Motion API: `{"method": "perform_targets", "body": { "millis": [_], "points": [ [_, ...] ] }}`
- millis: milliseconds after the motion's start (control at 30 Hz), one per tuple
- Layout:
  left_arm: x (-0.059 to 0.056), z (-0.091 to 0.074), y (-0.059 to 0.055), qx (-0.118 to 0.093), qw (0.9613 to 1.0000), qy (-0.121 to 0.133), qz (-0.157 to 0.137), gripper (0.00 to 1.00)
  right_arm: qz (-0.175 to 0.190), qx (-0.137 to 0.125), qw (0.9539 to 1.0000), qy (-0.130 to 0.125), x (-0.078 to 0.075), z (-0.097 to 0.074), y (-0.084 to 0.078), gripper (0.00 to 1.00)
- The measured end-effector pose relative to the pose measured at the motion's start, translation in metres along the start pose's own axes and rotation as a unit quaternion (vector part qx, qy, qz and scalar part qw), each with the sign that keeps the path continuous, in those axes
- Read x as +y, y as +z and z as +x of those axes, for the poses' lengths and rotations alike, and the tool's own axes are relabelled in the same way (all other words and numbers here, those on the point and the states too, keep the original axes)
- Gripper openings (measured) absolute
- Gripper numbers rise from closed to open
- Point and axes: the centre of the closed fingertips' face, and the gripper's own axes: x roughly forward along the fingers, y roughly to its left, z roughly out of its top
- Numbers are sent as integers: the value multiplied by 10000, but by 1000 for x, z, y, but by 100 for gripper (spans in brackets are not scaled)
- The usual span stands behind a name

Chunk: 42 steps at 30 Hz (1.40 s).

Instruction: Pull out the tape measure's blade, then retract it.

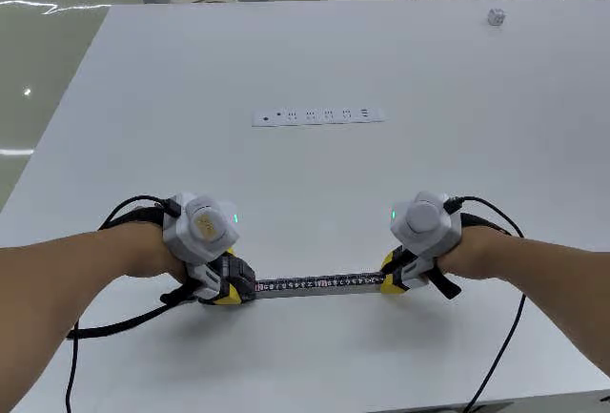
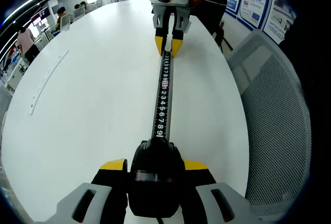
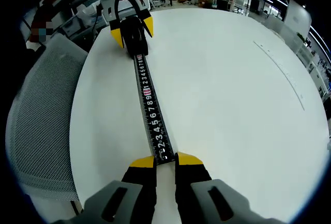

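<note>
A grey mesh chair (image 2: 274,105) stands just off the table's (image 1: 334,60) near edge. Along that edge lies the tape measure: the left gripper (image 2: 154,165) has its yellow-tipped jaws clamped on either side of the black case (image 2: 155,182), while the right gripper (image 3: 164,159) pinches the free end of the blade (image 3: 150,107) between jaws that are nearly together. The blade is drawn out and runs straight between the two, numbered face up, low over the tabletop and roughly parallel to the near edge. Further in, around the middle of the table, lies a flat white strip (image 1: 317,116) with dark marks. Near the far right corner sits a small white object (image 1: 496,16), too small to identify.
</note>
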Motion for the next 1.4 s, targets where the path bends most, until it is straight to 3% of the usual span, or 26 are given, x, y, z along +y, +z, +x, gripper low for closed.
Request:
{"method": "perform_targets", "body": {
  "millis": [1400],
  "points": [
    [0, 0, -1, 30, 10000, 8, -16, 36, 153, -36, 9999, -37, -3, -8, -13, 11]
  ]
}}
